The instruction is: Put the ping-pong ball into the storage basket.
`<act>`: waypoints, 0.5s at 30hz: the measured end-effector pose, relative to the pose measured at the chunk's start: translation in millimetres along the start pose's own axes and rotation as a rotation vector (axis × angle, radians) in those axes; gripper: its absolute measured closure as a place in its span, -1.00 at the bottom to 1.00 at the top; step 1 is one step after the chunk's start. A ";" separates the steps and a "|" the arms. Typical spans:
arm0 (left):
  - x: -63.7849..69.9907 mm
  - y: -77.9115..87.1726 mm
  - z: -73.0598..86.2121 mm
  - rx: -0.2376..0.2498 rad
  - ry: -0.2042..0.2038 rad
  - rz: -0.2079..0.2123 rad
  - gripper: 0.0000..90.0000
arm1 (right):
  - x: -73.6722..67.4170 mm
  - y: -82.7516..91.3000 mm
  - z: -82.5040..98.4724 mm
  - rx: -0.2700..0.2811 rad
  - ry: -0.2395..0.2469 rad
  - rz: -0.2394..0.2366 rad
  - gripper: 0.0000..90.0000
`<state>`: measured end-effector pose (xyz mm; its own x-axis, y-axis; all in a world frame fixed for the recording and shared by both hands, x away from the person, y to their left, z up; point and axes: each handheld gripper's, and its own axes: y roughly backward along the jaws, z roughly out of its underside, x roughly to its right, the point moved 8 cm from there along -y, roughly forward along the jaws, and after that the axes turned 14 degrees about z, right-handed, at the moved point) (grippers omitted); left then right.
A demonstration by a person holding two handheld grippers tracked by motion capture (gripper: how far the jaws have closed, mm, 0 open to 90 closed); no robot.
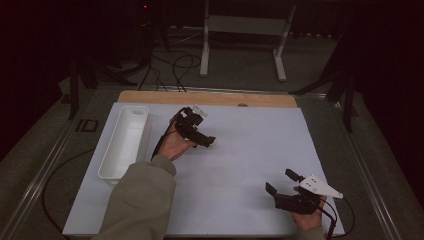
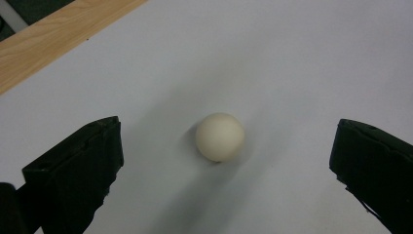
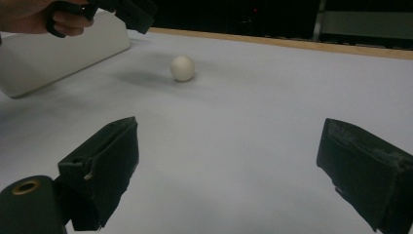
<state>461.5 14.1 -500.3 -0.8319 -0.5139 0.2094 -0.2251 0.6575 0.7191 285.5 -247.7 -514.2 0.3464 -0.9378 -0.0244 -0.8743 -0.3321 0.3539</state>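
A small white ball [image 2: 220, 137] lay on the white mat [image 1: 240, 165], right of the tray [image 1: 125, 140]. The left gripper [image 2: 226, 161] was held over the ball, jaws wide apart and empty. For a sound grasp, the ball would best be centred before closing gently. The right gripper [image 3: 229, 170] was open, empty, well apart from the ball.

No lettering, label, brand, number or sign can be read anywhere, neither on the white ball [image 2: 220, 137], the white tray [image 1: 125, 140], the white sheet [image 1: 240, 165] over the worktop, nor, as far as the dim high view allows, on the dark background gear.
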 end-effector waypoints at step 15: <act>-8.6 -16.9 4.2 -0.039 0.023 -0.003 -1.00 | -0.5 -0.6 0.6 -0.003 0.001 -0.003 -0.83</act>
<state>470.4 9.7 -517.1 -0.8192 -0.5286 0.2224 -0.2068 0.6340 0.7451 285.6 -247.1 -514.9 0.3489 -0.9368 -0.0248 -0.8722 -0.3343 0.3570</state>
